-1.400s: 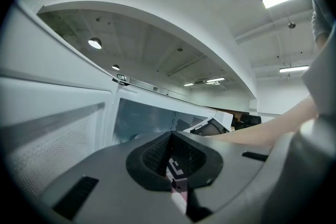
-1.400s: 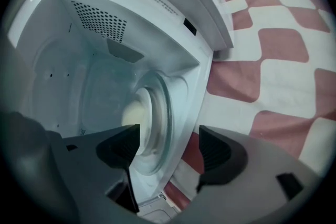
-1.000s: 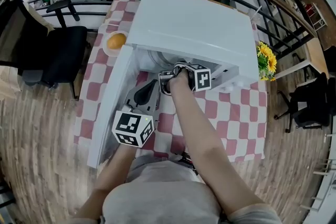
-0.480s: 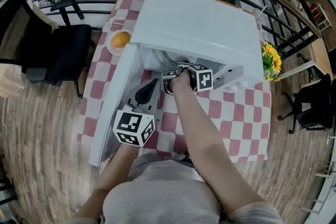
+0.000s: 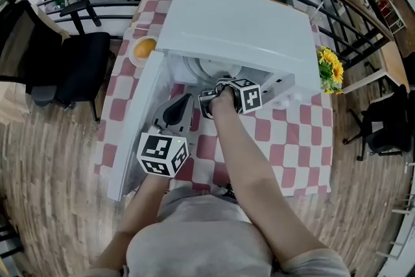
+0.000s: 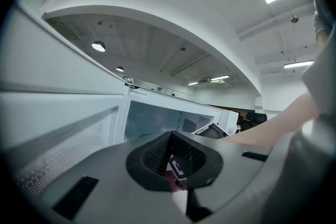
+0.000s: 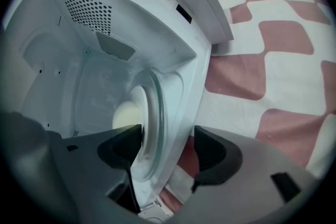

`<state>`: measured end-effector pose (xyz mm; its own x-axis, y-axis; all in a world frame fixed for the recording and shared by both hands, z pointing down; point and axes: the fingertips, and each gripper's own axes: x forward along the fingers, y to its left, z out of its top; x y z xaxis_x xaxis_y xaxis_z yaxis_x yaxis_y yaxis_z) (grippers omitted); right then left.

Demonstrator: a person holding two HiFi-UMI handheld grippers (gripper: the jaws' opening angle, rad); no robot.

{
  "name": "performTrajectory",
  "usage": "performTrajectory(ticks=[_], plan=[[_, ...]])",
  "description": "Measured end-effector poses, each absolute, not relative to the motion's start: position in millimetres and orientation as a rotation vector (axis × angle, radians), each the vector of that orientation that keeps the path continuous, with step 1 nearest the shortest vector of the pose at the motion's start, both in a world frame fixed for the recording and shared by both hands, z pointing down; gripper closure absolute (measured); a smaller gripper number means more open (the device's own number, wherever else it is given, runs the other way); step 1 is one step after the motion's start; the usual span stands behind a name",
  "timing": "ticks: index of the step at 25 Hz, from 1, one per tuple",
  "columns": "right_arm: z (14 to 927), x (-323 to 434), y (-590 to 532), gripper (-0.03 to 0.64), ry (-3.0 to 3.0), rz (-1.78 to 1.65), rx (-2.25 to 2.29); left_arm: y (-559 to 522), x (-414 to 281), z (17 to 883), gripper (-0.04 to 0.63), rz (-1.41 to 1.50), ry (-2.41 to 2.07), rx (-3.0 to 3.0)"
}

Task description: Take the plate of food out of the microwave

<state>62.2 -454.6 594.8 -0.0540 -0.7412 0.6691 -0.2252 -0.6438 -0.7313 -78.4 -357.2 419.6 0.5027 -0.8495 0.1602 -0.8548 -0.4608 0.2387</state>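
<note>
Microwave [image 5: 240, 29]: stands on your checkered worktop [image 5: 285, 133], door swung out.
Plate [image 7: 137, 99]: inside the microwave, with pale food [image 7: 123, 115] on it.
Your right claw [image 7: 168, 135]: wide, just closed slightly, plate rim between the jaws.
Your left claw [image 6: 170, 165]: jaws together, holding nothing.

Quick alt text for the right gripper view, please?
The right gripper has open jaws, just closing slightly, around the rim of a plate of pale food inside the open microwave. A checked tablecloth lies at right.
</note>
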Motion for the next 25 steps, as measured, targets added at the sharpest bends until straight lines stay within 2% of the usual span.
performTrajectory(ticks=[20, 25], plan=[[577, 63, -438, 0.471, 1.281, -1.725, -1.765, -352, -68, 418, 0.594, 0.030, -1.423, 2.478], [575, 62, -437, 0.485, 1.330, -1.743, -1.743, -352, -65, 419, 0.594, 0.032, -1.422, 2.483]])
